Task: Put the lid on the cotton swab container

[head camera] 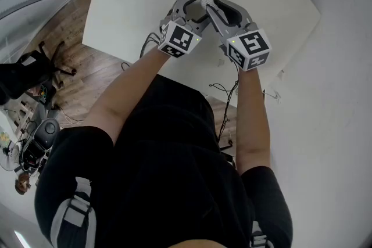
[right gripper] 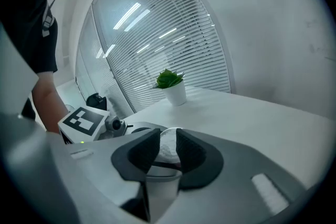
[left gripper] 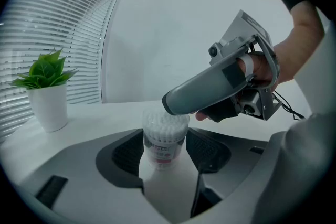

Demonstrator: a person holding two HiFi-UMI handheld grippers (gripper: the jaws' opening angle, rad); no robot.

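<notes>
Clear plastic lid [right gripper: 168, 145] is clenched in my right hand-held gripper [right gripper: 167, 157], at the mouth of the cotton swab container [left gripper: 165, 134]. My left hand-held gripper [left gripper: 165, 150] grasps that upright on the counter [left gripper: 105, 118]. Seating step: next, I judge, a square downward press.

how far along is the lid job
Done: left gripper grips the clear round cotton swab container. In hand: right gripper holds the clear plastic lid at its top. Remaining: pressing it fully on and letting go; seating isn't clear.
</notes>
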